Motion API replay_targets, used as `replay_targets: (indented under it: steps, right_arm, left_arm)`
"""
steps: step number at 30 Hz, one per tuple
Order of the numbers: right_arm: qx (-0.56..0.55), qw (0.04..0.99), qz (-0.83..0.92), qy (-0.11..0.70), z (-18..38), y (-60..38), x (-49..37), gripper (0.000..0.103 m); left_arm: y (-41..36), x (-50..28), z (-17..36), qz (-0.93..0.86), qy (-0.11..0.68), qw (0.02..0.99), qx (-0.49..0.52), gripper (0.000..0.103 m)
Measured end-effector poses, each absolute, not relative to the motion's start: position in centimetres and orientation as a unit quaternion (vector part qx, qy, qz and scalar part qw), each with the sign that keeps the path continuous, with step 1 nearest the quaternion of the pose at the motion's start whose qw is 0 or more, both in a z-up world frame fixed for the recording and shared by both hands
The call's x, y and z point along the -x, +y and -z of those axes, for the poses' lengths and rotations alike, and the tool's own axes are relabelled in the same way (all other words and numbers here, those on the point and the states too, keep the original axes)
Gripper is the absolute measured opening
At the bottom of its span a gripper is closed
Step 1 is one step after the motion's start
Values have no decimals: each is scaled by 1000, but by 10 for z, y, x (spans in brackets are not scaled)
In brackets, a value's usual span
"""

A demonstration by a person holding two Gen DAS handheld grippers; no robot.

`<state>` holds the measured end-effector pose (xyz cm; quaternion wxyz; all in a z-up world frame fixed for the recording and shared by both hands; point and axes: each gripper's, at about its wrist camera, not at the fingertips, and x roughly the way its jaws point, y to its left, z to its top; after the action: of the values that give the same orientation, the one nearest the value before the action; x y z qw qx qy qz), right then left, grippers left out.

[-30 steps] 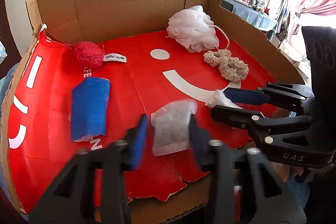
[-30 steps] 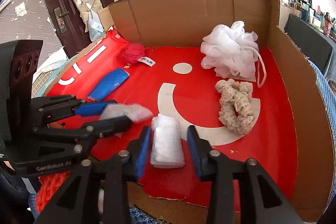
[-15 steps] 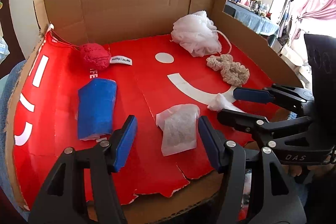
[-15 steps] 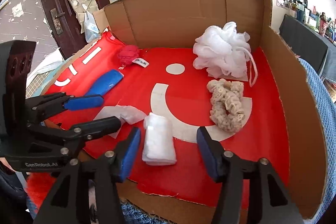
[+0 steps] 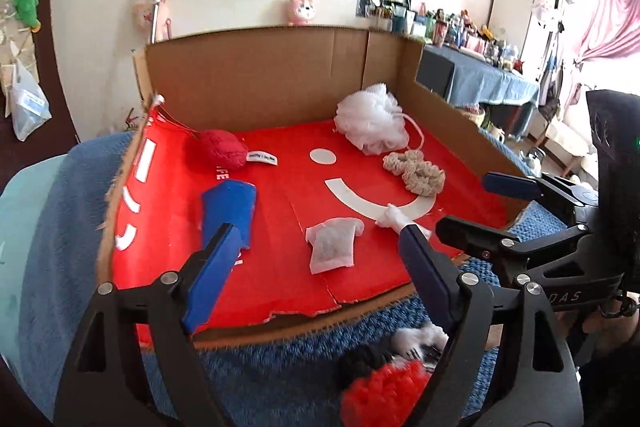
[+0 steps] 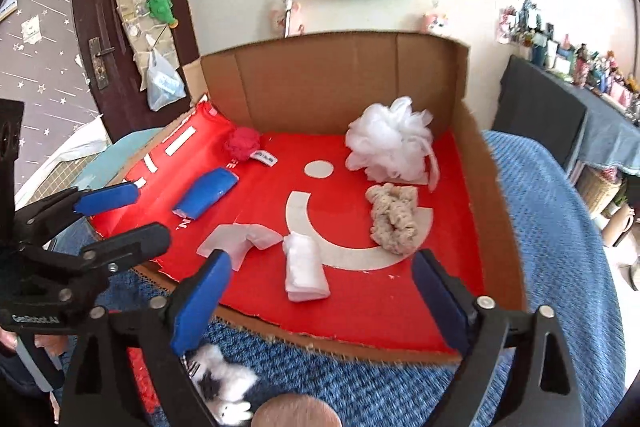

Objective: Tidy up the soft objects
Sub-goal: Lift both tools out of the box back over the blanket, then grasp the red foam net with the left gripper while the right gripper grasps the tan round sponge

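- Left claw [image 5: 316, 263]: jaws have just been opening, now wide apart with nothing gripped; the mesh sachet [image 5: 334, 245] lies free on the red cardboard tray [image 5: 260, 227].
- Right claw [image 6: 320, 291]: jaws likewise just opened wide, empty; the folded white cloth [image 6: 304, 269] lies loose between them.
- White bath pouf [image 6: 390, 143] sits at 1 o'clock of the cloth, beige crochet scrunchie [image 6: 394, 221] at 2 o'clock.

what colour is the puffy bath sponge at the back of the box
White, a frilly mesh bath sponge; the right wrist view shows it best.
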<state>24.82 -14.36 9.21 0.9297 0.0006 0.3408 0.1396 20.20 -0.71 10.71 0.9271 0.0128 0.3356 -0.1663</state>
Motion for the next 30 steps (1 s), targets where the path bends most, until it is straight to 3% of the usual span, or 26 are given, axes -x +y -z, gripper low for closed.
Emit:
replay_targets:
  steps: [4,30]
  right_arm:
    - [1,939,-132,318,-104,-144,-229,101]
    - [16,973,-73,217,-123,-144,-143,103]
  left_arm:
    - [-3,-188,-116,163,322,933,-2,88]
    - [-1,-114,-121,127,264,956,-3,92]
